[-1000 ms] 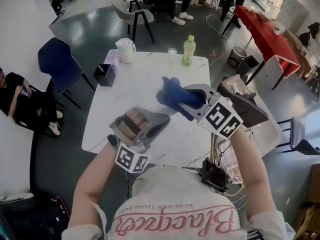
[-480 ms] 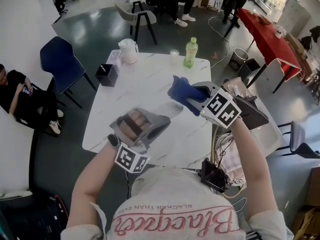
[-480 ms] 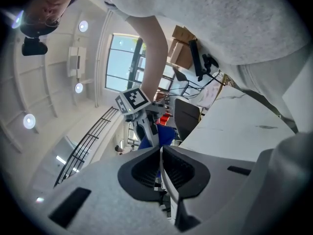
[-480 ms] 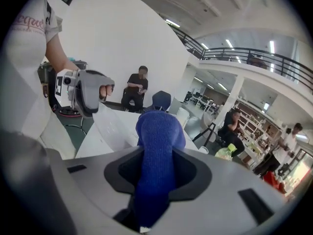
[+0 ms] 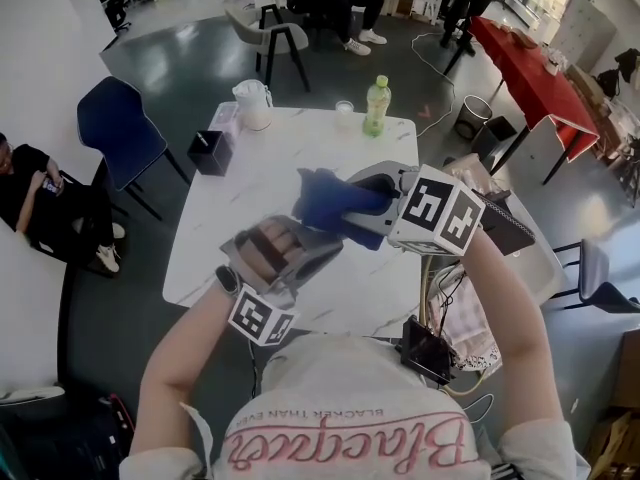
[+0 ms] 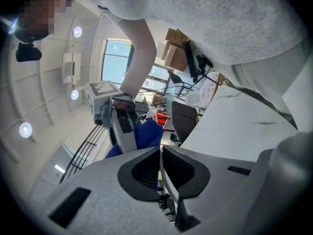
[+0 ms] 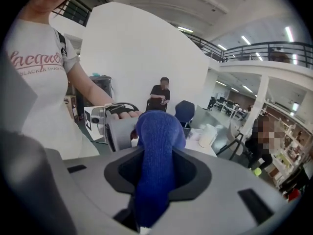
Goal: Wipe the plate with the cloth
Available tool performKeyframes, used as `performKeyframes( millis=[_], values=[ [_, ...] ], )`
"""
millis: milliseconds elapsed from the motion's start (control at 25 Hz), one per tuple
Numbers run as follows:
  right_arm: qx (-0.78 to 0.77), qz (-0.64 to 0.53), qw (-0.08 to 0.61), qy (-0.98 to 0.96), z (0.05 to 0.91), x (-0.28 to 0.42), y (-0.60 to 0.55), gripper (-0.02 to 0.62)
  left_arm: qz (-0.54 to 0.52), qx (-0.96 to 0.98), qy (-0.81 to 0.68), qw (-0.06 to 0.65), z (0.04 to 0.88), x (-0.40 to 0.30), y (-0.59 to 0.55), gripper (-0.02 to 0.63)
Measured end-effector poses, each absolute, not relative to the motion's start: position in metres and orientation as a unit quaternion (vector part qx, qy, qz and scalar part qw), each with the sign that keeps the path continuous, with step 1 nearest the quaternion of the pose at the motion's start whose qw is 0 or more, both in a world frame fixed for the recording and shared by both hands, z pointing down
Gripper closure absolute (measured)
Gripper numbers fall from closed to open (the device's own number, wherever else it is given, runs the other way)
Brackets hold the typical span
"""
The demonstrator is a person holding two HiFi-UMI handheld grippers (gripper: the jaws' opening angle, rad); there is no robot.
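My right gripper point(image 5: 372, 204) is shut on a blue cloth point(image 5: 325, 203), which sticks out past its jaws point(image 7: 159, 136). It hangs above the white marble table point(image 5: 300, 158), just right of and above my left gripper point(image 5: 325, 246). The cloth's free end nearly reaches the left gripper's tips. The left gripper's jaws stand closed together point(image 6: 160, 153), with only a thin pale line between them. From the left gripper view, the right gripper point(image 6: 120, 126) and the cloth point(image 6: 146, 136) are close ahead. I cannot make out a plate in any view.
At the table's far edge stand a white jug point(image 5: 253, 103), a small cup point(image 5: 345, 111) and a green bottle point(image 5: 377, 103); a black box point(image 5: 210, 151) sits at its left edge. A blue chair point(image 5: 125, 128) stands to the left, a dark bag point(image 5: 500, 223) to the right.
The right gripper with the cloth first swung out to the right, then came back left and nearer, close to the left gripper. The left gripper stayed where it was.
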State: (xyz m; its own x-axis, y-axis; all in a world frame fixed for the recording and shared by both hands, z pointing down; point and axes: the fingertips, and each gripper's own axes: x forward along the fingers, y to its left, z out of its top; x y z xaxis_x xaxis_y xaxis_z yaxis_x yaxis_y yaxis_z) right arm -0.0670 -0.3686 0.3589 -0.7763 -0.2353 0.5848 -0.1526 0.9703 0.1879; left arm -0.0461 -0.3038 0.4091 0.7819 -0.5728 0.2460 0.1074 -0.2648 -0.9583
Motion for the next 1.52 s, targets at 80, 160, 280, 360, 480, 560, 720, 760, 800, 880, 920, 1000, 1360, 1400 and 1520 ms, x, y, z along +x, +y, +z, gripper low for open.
performKeyframes(
  millis=[80, 160, 280, 360, 480, 560, 720, 760, 800, 880, 920, 1000, 1360, 1400, 1520],
  values=[
    [0.084, -0.073, 0.329, -0.938, 0.362, -0.079, -0.368, 0.479, -0.290, -0.738, 0.151, 0.590, 0.410, -0.043, -0.302, 0.589],
    [0.068, -0.089, 0.350, -0.930, 0.368, -0.090, -0.369, 0.479, -0.291, -0.736, 0.145, 0.594, 0.411, -0.041, -0.300, 0.589],
    [0.050, -0.110, 0.387, -0.914, 0.383, -0.104, -0.373, 0.479, -0.294, -0.731, 0.139, 0.600, 0.413, -0.041, -0.297, 0.589],
    [0.044, -0.121, 0.414, -0.901, 0.397, -0.109, -0.380, 0.479, -0.295, -0.727, 0.139, 0.604, 0.412, -0.042, -0.297, 0.589],
    [0.032, -0.132, 0.449, -0.883, 0.420, -0.110, -0.389, 0.479, -0.302, -0.722, 0.138, 0.608, 0.412, -0.046, -0.297, 0.589],
    [0.032, -0.130, 0.464, -0.876, 0.432, -0.108, -0.396, 0.480, -0.310, -0.721, 0.136, 0.605, 0.416, -0.050, -0.298, 0.589],
    [0.053, -0.103, 0.475, -0.872, 0.449, -0.093, -0.409, 0.480, -0.316, -0.721, 0.143, 0.600, 0.417, -0.057, -0.301, 0.589],
    [0.061, -0.090, 0.476, -0.873, 0.453, -0.087, -0.412, 0.480, -0.317, -0.721, 0.145, 0.599, 0.417, -0.059, -0.302, 0.589],
    [0.069, -0.079, 0.477, -0.873, 0.456, -0.081, -0.414, 0.480, -0.317, -0.722, 0.146, 0.597, 0.417, -0.060, -0.303, 0.589],
    [0.083, -0.064, 0.479, -0.872, 0.463, -0.068, -0.418, 0.480, -0.318, -0.724, 0.150, 0.593, 0.416, -0.062, -0.305, 0.589],
    [0.090, -0.057, 0.478, -0.872, 0.465, -0.061, -0.420, 0.480, -0.318, -0.726, 0.152, 0.591, 0.416, -0.063, -0.306, 0.589],
    [0.107, -0.043, 0.471, -0.875, 0.468, -0.049, -0.422, 0.480, -0.318, -0.728, 0.157, 0.586, 0.415, -0.064, -0.309, 0.589],
    [0.219, -0.013, 0.405, -0.888, 0.447, 0.007, -0.426, 0.480, -0.308, -0.782, 0.226, 0.492, 0.413, -0.071, -0.337, 0.589],
    [0.234, -0.014, 0.390, -0.890, 0.440, 0.011, -0.425, 0.480, -0.309, -0.790, 0.237, 0.474, 0.414, -0.072, -0.341, 0.589],
    [0.275, -0.013, 0.337, -0.900, 0.418, 0.018, -0.422, 0.480, -0.310, -0.809, 0.274, 0.417, 0.415, -0.074, -0.357, 0.589]
  ],
)
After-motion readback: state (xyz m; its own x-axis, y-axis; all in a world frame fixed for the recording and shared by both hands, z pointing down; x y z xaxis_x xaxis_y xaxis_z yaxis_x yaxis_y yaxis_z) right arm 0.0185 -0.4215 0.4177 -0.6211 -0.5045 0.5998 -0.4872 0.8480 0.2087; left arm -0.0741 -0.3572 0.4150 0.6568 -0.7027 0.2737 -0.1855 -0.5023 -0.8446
